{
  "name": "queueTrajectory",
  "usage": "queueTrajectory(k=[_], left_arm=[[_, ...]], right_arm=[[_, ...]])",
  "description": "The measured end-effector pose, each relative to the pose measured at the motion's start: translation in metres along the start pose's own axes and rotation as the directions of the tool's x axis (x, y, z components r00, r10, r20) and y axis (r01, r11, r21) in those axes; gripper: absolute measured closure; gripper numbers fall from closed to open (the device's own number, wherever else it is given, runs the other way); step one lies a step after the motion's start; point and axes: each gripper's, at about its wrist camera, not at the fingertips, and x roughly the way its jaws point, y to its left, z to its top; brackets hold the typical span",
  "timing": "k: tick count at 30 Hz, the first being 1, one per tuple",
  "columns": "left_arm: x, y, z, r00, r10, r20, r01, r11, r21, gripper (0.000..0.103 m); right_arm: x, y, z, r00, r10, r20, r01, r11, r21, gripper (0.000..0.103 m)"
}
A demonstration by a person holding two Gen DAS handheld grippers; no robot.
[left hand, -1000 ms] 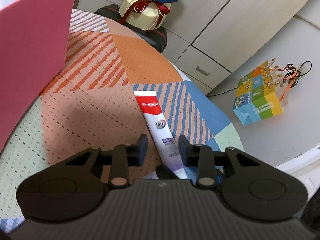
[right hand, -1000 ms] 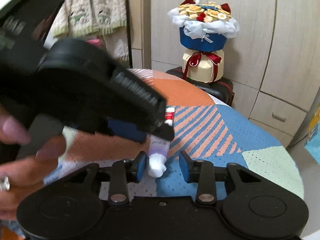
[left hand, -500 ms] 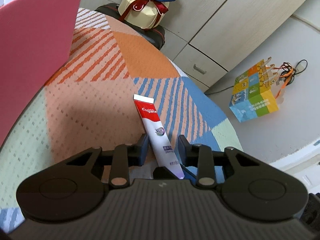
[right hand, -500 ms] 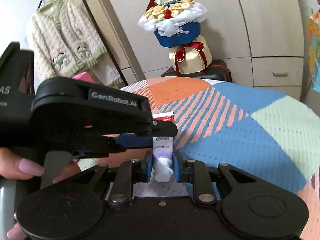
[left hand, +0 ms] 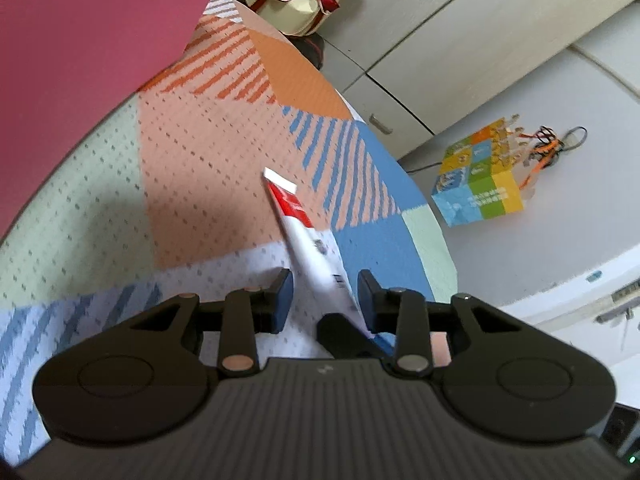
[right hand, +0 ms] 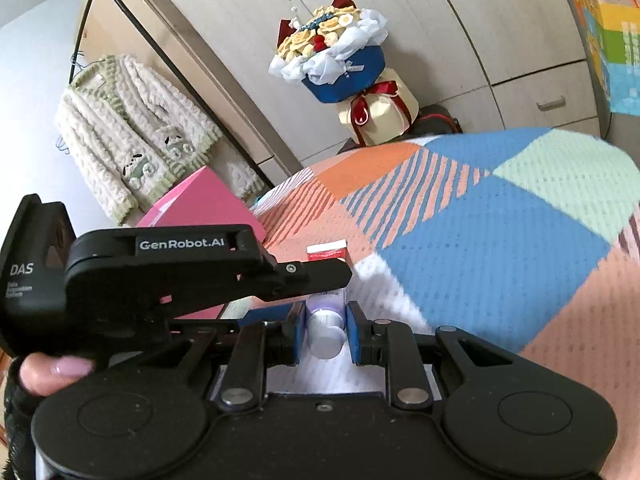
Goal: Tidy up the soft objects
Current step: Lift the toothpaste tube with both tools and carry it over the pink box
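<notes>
The right hand-held gripper [right hand: 323,334] has clamped the toothpaste tube [left hand: 308,240]'s cap; the left hand-held gripper [left hand: 325,294], just narrowing, loosely straddles its body, low centre.

A round table cloth [left hand: 224,148] is patterned in orange, blue and pale green patches with stripes. A red, white and purple soft tube [left hand: 308,240] is seen near a plain pink box [left hand: 80,60].

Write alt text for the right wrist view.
The right gripper has its jaws closed on the cap end of a toothpaste tube lying on a patchwork tablecloth. The left gripper reaches over the tube from the left.
</notes>
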Motion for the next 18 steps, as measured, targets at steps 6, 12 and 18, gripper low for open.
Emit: queueTrajectory(k=[6, 12, 18], left_arm=[[-0.010, 0.003, -0.015, 1.000, 0.011, 0.013, -0.011, 0.998, 0.054, 0.081], [-0.033, 0.001, -0.035, 0.999, 0.009, 0.039, -0.014, 0.988, 0.152, 0.082], [-0.063, 0.003, -0.053, 0.998, -0.015, 0.057, 0.001, 0.972, 0.233, 0.083]], right_arm=[[-0.002, 0.001, -0.015, 1.000, 0.006, -0.015, -0.006, 0.999, 0.032, 0.077], [-0.014, 0.015, -0.029, 1.000, 0.003, -0.031, -0.004, 1.000, -0.012, 0.077], [-0.035, 0.032, -0.046, 1.000, 0.010, -0.027, -0.012, 0.999, -0.045, 0.077]])
